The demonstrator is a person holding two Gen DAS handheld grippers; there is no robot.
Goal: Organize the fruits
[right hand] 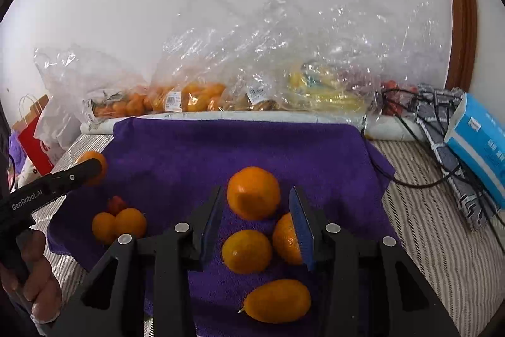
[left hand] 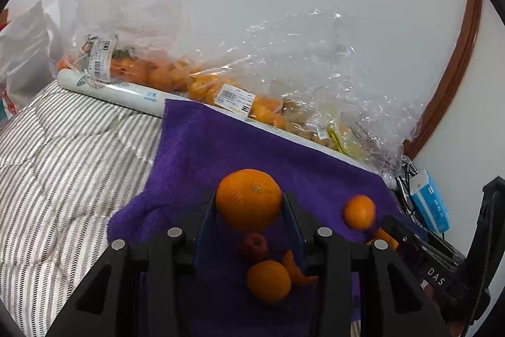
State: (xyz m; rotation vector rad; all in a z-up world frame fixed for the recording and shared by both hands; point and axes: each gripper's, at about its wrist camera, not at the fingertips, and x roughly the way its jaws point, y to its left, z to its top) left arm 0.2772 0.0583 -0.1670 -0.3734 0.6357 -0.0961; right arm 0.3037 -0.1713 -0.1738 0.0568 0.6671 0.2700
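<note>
My left gripper (left hand: 249,204) is shut on a round orange (left hand: 248,199), held at the fingertips above the purple towel (left hand: 202,153). Below it on the towel lie a small red fruit (left hand: 254,245), an orange (left hand: 268,281) and a piece of peel (left hand: 295,270). My right gripper (right hand: 256,195) holds a second orange (right hand: 253,192) between its blue pads, above several oranges (right hand: 246,251) and an oval one (right hand: 277,300). In the right wrist view the left gripper (right hand: 94,168) shows at the left, with its orange (right hand: 90,158) at the tip and a hand (right hand: 34,280) on the grip.
Clear plastic bags of oranges (right hand: 195,98) and yellow fruit (right hand: 322,90) line the wall behind a white roll (left hand: 126,95). A striped bedcover (left hand: 56,166) surrounds the towel. A blue tissue box (right hand: 479,144), cables (right hand: 410,128) and a patterned cloth (right hand: 448,160) lie at the right.
</note>
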